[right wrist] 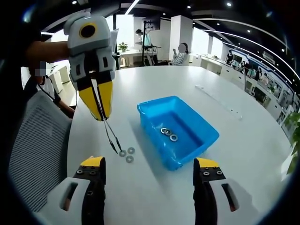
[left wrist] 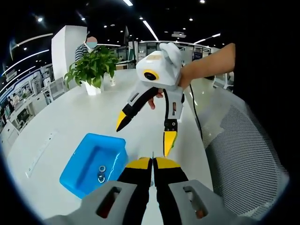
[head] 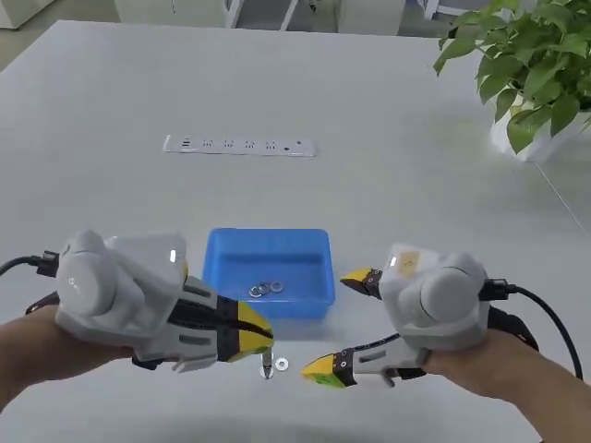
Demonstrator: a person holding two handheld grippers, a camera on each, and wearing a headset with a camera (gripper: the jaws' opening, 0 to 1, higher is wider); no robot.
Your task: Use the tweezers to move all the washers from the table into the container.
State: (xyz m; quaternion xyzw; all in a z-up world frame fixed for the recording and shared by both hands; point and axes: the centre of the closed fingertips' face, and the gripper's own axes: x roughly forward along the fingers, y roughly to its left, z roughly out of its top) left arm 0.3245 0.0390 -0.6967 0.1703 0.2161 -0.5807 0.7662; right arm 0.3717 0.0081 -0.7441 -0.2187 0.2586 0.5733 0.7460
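Note:
A blue container (head: 268,242) sits on the white table with three washers (head: 266,290) inside; I also see the container (right wrist: 199,140) and its washers (right wrist: 168,134) in the right gripper view. My left gripper (head: 261,340) is shut on thin metal tweezers (right wrist: 110,133). Their tips point down at three loose washers (right wrist: 129,159) on the table in front of the container. One loose washer (head: 282,365) lies beside the tweezer tip. My right gripper (head: 337,326) stands open and holds nothing, to the right of the washers, and the right gripper (left wrist: 145,133) faces the left one.
A white power strip (head: 240,146) lies further back on the table. A potted plant (head: 536,65) stands at the far right corner. A grey mesh chair (left wrist: 243,150) is beside the table's near edge.

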